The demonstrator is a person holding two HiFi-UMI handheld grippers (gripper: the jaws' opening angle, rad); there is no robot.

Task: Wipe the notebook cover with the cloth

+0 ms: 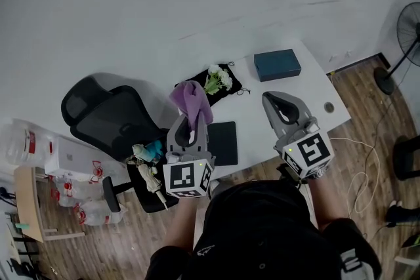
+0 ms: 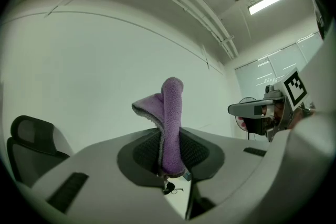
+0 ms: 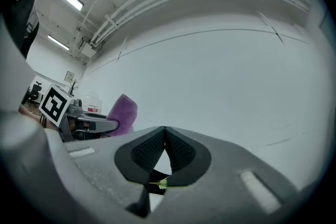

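A purple cloth (image 1: 191, 101) sticks up out of my left gripper (image 1: 189, 122), which is shut on it and held above the table's near edge. In the left gripper view the cloth (image 2: 171, 113) stands folded between the pads of the left gripper (image 2: 170, 165). The dark notebook (image 1: 223, 143) lies flat on the white table (image 1: 262, 108), just right of that gripper. My right gripper (image 1: 276, 100) is raised over the table to the notebook's right, shut with nothing in it; its jaws (image 3: 165, 131) meet at the tips. The right gripper view also shows the cloth (image 3: 124, 113).
A dark blue box (image 1: 277, 65) sits at the table's back right. White flowers (image 1: 217, 79) lie on a black pouch behind the cloth. A black office chair (image 1: 105, 116) with small items on its seat stands left of the table. A fan (image 1: 408, 26) stands far right.
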